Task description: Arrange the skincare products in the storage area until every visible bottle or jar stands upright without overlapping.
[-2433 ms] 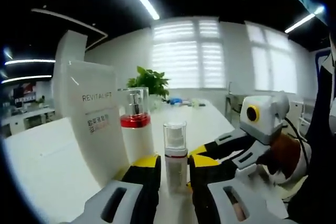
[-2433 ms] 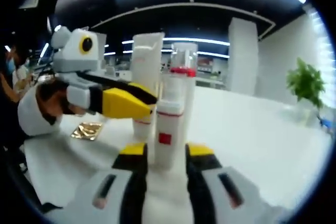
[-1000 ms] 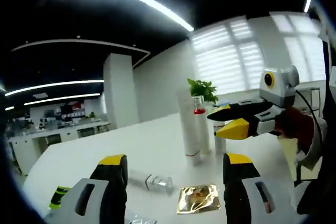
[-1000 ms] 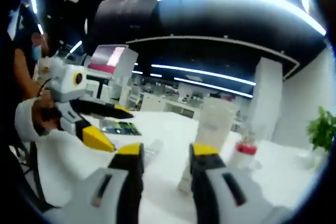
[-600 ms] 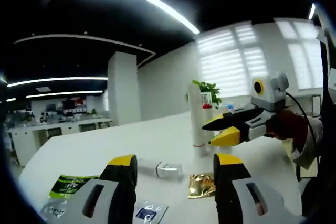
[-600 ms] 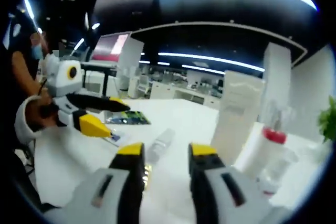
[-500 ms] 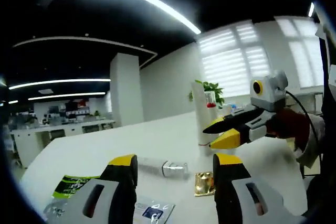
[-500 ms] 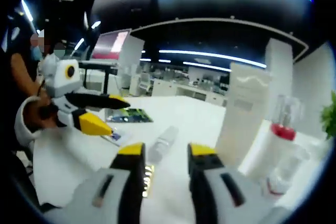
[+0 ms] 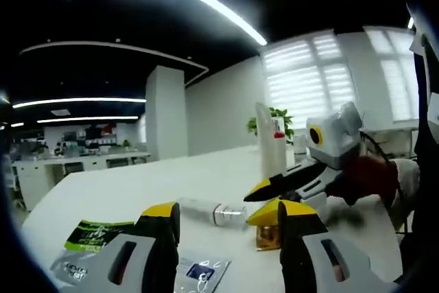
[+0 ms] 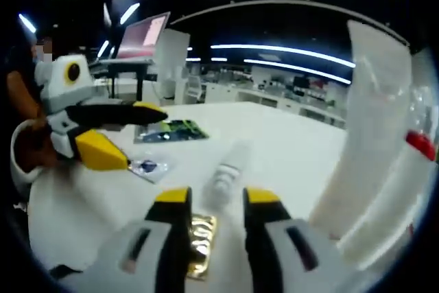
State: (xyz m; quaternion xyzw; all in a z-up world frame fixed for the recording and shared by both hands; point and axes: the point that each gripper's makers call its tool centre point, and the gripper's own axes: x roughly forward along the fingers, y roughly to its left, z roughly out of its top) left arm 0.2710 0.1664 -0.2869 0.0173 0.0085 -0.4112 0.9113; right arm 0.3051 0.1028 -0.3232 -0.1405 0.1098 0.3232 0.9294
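Right gripper [image 10: 209,200]: jaws spread, empty, nearing the fallen bottle's cap end.
Left gripper [image 9: 226,212]: jaws spread, empty.
Fallen bottle [image 10: 226,167]: lying on the white table [image 10: 288,149], between both grippers.
Gold sachet [image 10: 199,235]: flat, near the right gripper's left jaw.
Tall tube [image 10: 363,121]: upright, right, beside the red-collared pump bottle [image 10: 415,156].
Green packet [image 9: 92,233]: flat, left.

Both grey grippers carry yellow-tipped black jaws; a white cuff [image 10: 24,143] shows.

shiny gold foil sachet [image 10: 199,235]; clear plastic bottle [image 10: 225,173] with silvery cap; smooth, matt white table [image 10: 288,152]; glossy printed packets [image 9: 94,235].
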